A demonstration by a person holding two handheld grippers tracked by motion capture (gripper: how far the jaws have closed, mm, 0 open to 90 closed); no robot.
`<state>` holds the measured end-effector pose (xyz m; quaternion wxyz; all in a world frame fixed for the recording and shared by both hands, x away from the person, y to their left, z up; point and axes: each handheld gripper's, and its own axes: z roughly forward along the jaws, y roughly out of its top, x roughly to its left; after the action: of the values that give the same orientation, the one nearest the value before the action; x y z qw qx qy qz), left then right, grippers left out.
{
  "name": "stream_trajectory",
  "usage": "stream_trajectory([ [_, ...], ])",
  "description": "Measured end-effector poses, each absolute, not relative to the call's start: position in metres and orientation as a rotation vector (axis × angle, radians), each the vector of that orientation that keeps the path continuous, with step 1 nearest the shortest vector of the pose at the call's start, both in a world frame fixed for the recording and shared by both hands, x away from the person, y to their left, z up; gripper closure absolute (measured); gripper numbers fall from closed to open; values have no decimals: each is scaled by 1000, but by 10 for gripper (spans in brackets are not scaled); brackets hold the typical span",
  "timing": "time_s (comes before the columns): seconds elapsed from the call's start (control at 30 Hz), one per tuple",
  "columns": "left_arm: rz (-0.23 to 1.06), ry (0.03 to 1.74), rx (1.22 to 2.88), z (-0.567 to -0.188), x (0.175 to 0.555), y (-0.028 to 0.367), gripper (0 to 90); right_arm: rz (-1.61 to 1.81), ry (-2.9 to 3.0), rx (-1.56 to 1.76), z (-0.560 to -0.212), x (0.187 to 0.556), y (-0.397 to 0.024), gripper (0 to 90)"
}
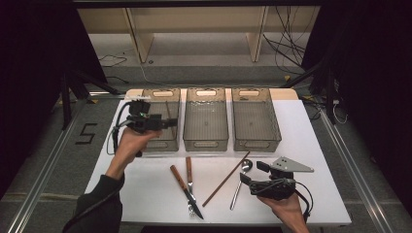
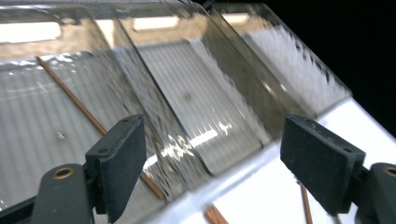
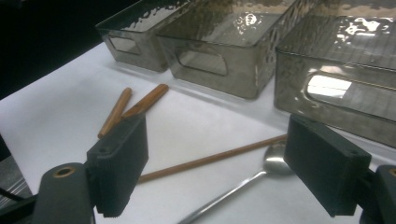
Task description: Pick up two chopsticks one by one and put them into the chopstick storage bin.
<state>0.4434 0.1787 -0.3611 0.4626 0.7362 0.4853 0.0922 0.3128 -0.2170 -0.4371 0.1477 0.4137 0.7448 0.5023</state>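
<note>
You've got three smoky grey see-through bins, ribbed stripe pattern on floors, hammered ripple texture on walls. Thin reddish-brown chopstick behind your left black pads. Between your right black pads: matching brown chopstick, shiny silver spoon. Knife and fork have warm brown wood handles, dark and silver ends. White table cover.

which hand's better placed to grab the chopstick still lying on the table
Right, probably. The right gripper hovers open just beside the loose chopstick and spoon, and its fingers frame that chopstick. The left gripper is open over the left bin, farther away.
</note>
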Motion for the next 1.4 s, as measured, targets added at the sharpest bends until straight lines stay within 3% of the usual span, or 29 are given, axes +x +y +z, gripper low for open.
stream_trajectory([
  [0.4,202,1072,1888,-396,395,132,213,1434,2109,1228,-441,308,-231,224],
  [1.4,178,908,2183,-435,363,57,235,1438,2065,1235,-444,305,-241,225],
])
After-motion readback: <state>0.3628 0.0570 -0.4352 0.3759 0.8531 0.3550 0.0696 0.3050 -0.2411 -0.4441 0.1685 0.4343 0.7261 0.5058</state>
